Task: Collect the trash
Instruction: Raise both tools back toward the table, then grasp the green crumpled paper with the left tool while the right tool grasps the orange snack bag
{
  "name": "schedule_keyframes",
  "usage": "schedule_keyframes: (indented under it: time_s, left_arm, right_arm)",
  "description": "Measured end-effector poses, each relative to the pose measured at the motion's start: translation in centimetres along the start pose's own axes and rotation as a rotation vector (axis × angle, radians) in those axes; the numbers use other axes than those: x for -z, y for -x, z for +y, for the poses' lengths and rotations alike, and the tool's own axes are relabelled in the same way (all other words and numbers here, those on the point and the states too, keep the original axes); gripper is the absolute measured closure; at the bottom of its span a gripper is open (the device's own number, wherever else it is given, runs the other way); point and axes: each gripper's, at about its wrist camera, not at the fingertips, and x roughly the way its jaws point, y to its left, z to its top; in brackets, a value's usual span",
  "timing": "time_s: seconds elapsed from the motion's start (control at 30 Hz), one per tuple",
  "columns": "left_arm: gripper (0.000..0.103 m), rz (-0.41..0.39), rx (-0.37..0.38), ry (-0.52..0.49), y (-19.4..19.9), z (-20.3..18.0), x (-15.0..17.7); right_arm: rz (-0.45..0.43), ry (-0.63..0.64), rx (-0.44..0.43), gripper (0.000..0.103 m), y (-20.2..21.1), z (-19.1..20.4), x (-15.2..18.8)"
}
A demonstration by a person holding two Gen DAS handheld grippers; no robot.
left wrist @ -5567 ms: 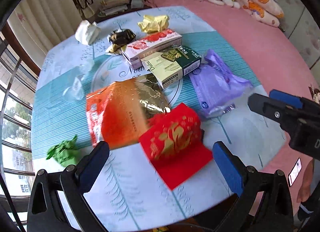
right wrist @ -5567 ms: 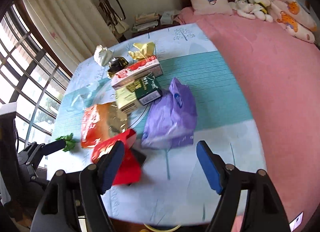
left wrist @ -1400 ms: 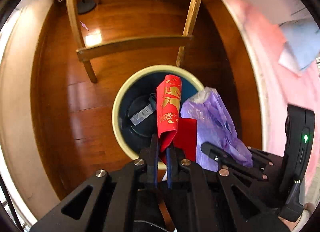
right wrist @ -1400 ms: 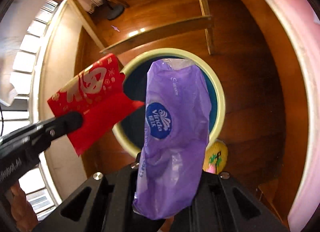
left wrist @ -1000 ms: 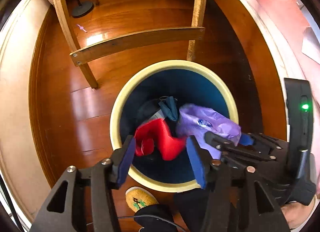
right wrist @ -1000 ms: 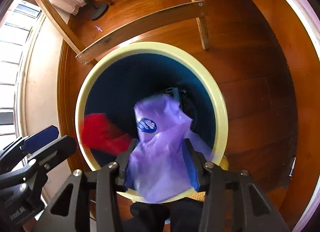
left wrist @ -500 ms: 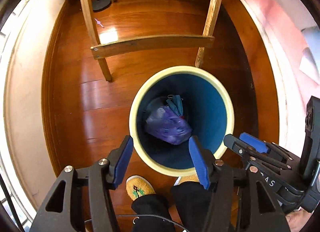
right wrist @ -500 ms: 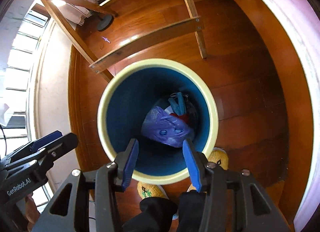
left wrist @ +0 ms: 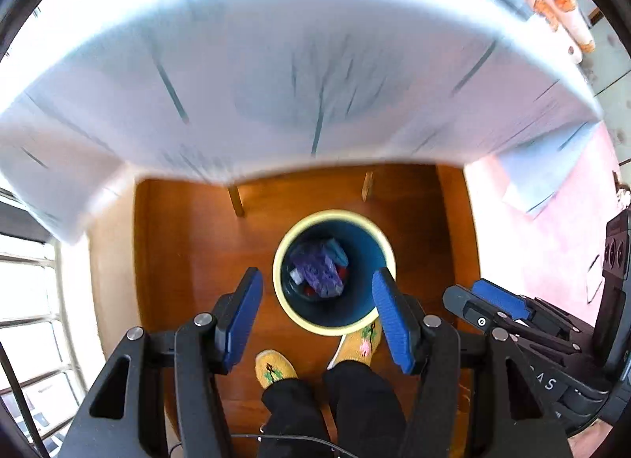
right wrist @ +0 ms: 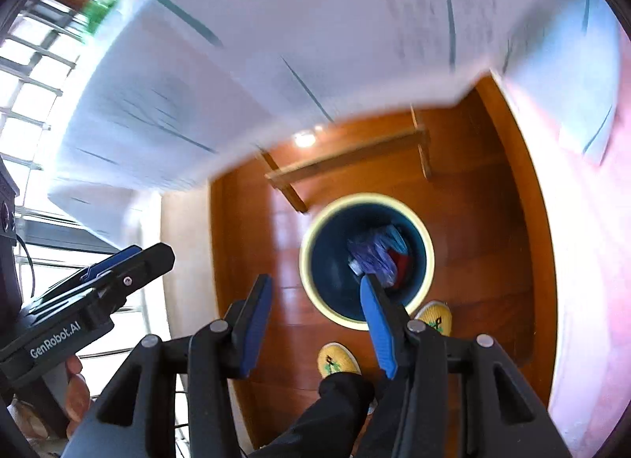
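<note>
A round trash bin [left wrist: 388, 253] with a cream rim and dark blue inside stands on the wooden floor below; it also shows in the right wrist view [right wrist: 428, 239]. Inside lie the purple plastic bag [left wrist: 317, 272] and a bit of the red packet [right wrist: 402, 264]. My left gripper [left wrist: 315, 318] is open and empty, high above the bin. My right gripper [right wrist: 317, 318] is open and empty too, above the bin's left edge. The right gripper also shows at the lower right of the left wrist view [left wrist: 497, 306].
The table's hanging cloth [left wrist: 299, 63], pale blue with dark line patterns, fills the top of both views, blurred. The table's wooden crossbar [right wrist: 347, 160] stands behind the bin. The person's feet in yellow slippers [left wrist: 274, 369] are just in front of it. A pink bedspread [left wrist: 548, 229] is at the right.
Both grippers have risen well above the bin and tilted up, so the bin looks smaller and the tablecloth edge has come into view. The purple bag and red packet stay in the bin.
</note>
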Motion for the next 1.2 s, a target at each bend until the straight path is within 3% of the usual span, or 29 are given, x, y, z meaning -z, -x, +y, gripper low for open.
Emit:
schedule_keyframes:
  time_s: [0.3,0.63,0.83,1.0,1.2]
  left_arm:
    - [0.047,-0.182,-0.03,-0.01,13.2,-1.7,-5.1]
    - [0.036,-0.36,-0.095,0.057,21.1,-2.8,-10.3]
    - [0.031,-0.385,-0.151,0.069,22.3,-2.6,-12.2]
    - [0.03,-0.359,-0.171,0.059,21.0,-1.7,-13.6]
    - [0.03,-0.31,-0.156,0.041,18.1,1.2,-17.4]
  right_arm:
    - [-0.075,0.142,-0.071,0.056,10.4,5.1,-4.4]
    - [-0.233,0.331,-0.103,0.056,18.6,8.5,-11.4]
    - [-0.271,0.394,-0.135,0.055,20.1,9.4,-15.0]
    - [-0.274,0.402,-0.143,0.046,19.6,10.2,-16.6]
    - [-0.259,0.372,-0.1,0.046,17.2,11.5,-18.6]
